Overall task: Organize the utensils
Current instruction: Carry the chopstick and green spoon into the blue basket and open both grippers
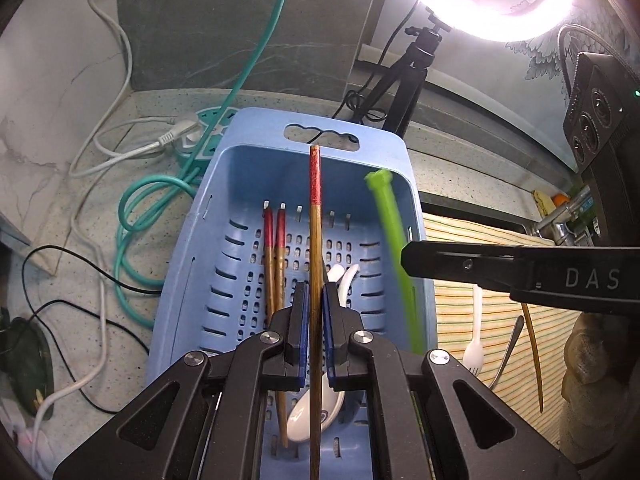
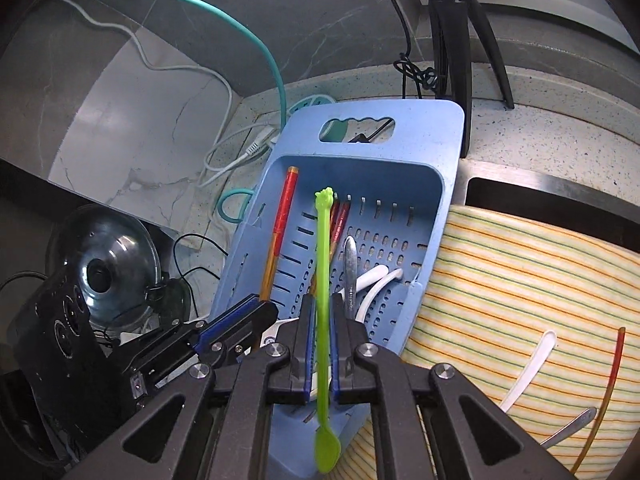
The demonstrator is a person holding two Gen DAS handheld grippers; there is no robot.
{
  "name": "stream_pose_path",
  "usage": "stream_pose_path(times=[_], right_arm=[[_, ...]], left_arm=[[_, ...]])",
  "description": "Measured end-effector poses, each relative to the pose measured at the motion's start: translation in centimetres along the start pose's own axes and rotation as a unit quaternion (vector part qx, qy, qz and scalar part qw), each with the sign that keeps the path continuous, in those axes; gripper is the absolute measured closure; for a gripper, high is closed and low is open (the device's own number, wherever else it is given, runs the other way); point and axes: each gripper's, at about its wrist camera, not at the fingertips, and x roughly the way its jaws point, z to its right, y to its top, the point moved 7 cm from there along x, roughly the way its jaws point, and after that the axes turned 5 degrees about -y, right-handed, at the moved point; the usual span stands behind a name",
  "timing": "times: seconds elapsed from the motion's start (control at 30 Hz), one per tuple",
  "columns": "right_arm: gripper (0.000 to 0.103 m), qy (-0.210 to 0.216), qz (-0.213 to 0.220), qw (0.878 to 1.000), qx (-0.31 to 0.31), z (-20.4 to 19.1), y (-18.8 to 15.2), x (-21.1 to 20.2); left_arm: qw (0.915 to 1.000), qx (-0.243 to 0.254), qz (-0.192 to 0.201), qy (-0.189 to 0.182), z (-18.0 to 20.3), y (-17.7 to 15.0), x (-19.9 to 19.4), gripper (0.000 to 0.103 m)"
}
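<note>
Speckled grey counter (image 1: 168, 104): teal cable (image 1: 132, 216) coiled at 9 o'clock of the perforated pale-blue plastic basket (image 1: 240, 184). In the basket: two red-tipped bamboo chopsticks (image 1: 274, 252), white plastic spoons (image 1: 340, 276). My left tool (image 1: 315, 320), jaws narrow, clamps a long red-tipped bamboo chopstick (image 1: 315, 240) over the basket, tip toward 12 o'clock. My right tool (image 2: 322, 336), jaws narrow, grips a bright green plastic spoon (image 2: 323, 248), bowl toward 6 o'clock. At 3 o'clock, striped yellow cloth (image 2: 520, 272) bearing a white plastic fork (image 1: 476, 336).
</note>
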Motion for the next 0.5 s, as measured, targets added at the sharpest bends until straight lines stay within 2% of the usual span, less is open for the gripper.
stream_pose_path(times=[0.07, 0.17, 0.5], right_arm=[[0.094, -0.002, -0.001, 1.000, -0.007, -0.1, 0.1, -0.1], [0.090, -0.004, 0.006, 1.000, -0.014, 0.2, 0.0, -0.7], [0.089, 0.004, 0.023, 1.000, -0.018, 2.0, -1.2, -4.8]], left_arm=[[1.0000, -0.004, 0.001, 0.006, -0.2, 0.0, -0.1, 0.086], [0.9999, -0.004, 0.007, 0.007, -0.1, 0.0, -0.5, 0.086], [0.9993, 0.019, 0.028, 0.012, 2.2, -0.3, -2.5, 0.086]])
